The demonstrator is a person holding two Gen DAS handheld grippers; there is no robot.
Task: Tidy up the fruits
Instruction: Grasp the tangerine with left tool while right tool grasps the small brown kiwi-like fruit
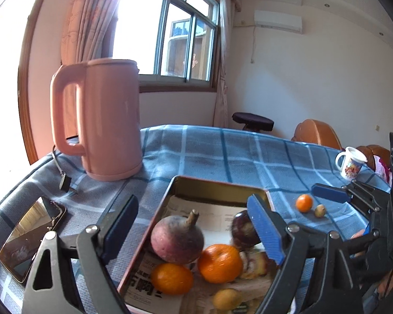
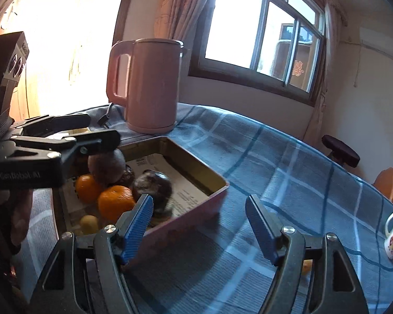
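Note:
A paper-lined metal tray (image 1: 217,184) holds a reddish round root with a stem (image 1: 177,240), two oranges (image 1: 220,263) (image 1: 172,278), a dark purple fruit (image 1: 242,230) and a yellow fruit (image 1: 226,298). My left gripper (image 1: 194,221) is open above the tray, holding nothing. A small orange (image 1: 304,203) and a small yellowish fruit (image 1: 320,210) lie on the cloth to the tray's right. My right gripper (image 2: 199,222) is open and empty over the tray's near corner (image 2: 222,185); the dark fruit (image 2: 153,184) looks blurred there.
A pink kettle (image 1: 104,123) stands behind the tray with its plug (image 1: 65,183) on the blue checked cloth (image 1: 222,151). A phone (image 1: 31,238) lies at the left. A printed white mug (image 1: 351,163) stands at the far right. Chairs stand beyond the table.

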